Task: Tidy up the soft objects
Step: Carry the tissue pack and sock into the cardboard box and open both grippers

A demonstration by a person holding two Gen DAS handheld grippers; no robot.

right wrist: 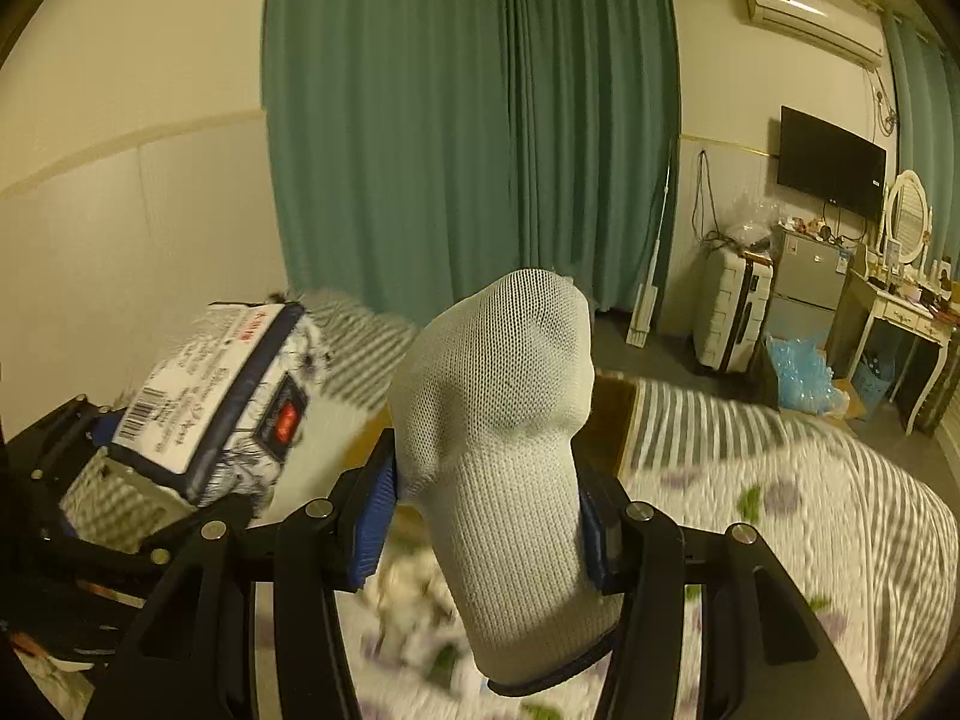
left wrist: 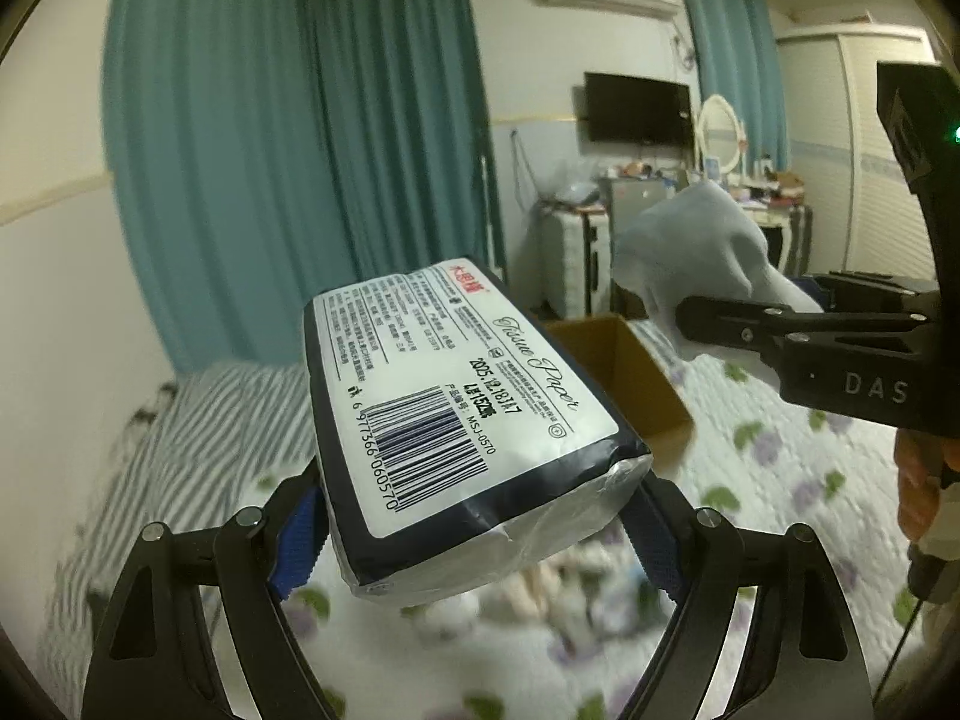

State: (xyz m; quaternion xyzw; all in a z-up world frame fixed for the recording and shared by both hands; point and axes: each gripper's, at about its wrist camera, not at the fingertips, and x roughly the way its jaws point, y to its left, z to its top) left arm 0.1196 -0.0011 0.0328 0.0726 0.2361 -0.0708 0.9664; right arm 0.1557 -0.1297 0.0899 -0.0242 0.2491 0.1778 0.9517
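My left gripper (left wrist: pixel 480 528) is shut on a pack of tissue paper (left wrist: pixel 462 414), white with a dark border and a barcode, held up above the bed. The pack also shows in the right wrist view (right wrist: pixel 204 402), at the left. My right gripper (right wrist: pixel 486 510) is shut on a pale mesh sock (right wrist: pixel 498 432) with a dark cuff, held upright in the air. In the left wrist view the sock (left wrist: pixel 696 246) and the right gripper (left wrist: pixel 720 318) are at the right, higher than the pack.
An open cardboard box (left wrist: pixel 624 372) sits on the bed beyond the pack. The bed has a floral quilt (left wrist: pixel 780 480) and a striped sheet (right wrist: pixel 750 438). Blurred soft items (left wrist: pixel 558 594) lie below. Teal curtains, a suitcase (right wrist: pixel 732 312), a fridge and a dressing table stand behind.
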